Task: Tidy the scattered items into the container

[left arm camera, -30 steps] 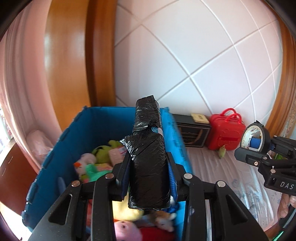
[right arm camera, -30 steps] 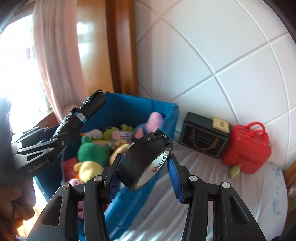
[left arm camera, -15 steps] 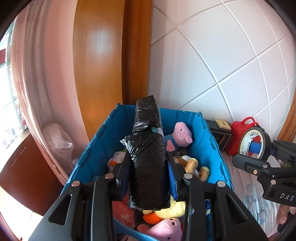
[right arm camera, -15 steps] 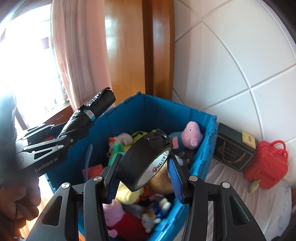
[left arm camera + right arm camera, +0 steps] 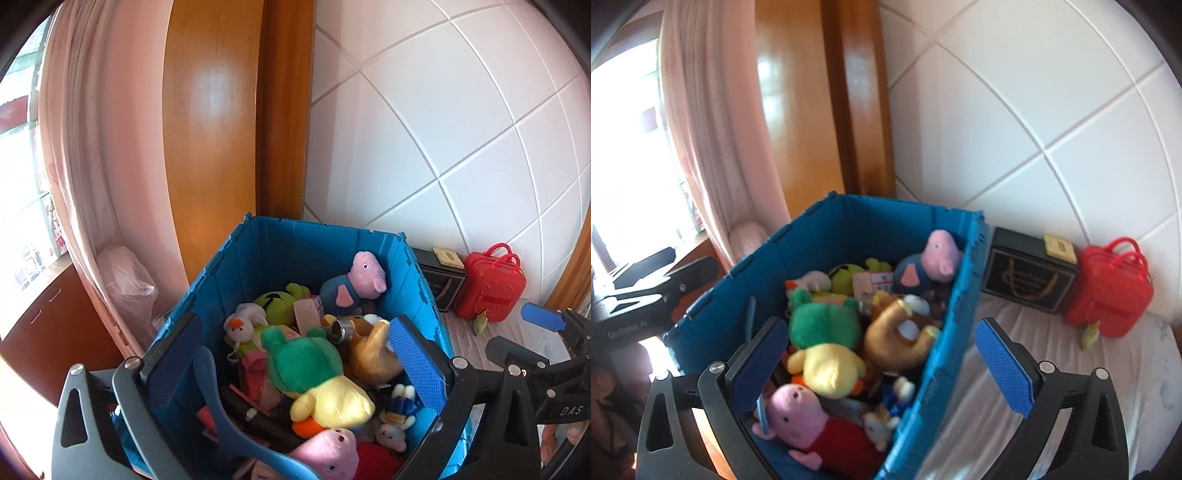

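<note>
Now that both pairs of my fingers have just sprung wide above the blue crate, the left gripper no longer holds the black wrapped bundle and the right gripper no longer holds the tape roll; nothing sits between either pair. I judge both dropped in among the plush toys, though I cannot pick them out there. The red case beside the crate may be next.

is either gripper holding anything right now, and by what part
Nothing is held. The left gripper and the right gripper have both just opened; their jaws stand wide and bare over the blue bin.
</note>
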A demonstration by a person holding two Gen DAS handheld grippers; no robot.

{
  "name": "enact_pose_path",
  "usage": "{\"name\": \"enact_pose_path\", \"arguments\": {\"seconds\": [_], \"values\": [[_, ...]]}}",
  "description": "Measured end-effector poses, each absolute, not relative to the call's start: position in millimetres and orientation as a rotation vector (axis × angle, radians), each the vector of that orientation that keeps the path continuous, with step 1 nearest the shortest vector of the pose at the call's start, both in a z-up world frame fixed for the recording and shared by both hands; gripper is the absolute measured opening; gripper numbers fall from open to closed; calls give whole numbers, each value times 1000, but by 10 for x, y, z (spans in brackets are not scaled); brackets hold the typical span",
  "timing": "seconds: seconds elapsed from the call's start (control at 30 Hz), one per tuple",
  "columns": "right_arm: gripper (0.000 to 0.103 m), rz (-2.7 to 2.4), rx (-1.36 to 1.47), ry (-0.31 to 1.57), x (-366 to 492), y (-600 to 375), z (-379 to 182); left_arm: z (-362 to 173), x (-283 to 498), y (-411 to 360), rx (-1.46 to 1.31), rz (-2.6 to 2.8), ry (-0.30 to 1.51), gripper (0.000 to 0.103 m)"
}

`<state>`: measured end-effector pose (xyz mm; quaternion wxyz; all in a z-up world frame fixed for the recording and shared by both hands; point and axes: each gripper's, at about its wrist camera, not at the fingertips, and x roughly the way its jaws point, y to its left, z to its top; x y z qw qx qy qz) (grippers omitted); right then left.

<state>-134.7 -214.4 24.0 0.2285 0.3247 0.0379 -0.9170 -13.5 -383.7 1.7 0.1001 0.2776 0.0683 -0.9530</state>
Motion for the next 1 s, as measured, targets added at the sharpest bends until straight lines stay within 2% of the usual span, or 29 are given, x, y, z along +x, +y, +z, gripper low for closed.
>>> {"name": "enact_pose_path", "arguments": {"seconds": [0.33,0.47,1.0], "values": [[103,-2601,950,-5,-829,-1029,301,33,167,-2645,977,-2882,114,102],[103,-2638,982,8,-613,-571,251,-1,291,-2231,1026,-2858,100,102],[103,-2702,1021,-27,52,633,250,92,793,-1186,1007,-2792,20,102]]}}
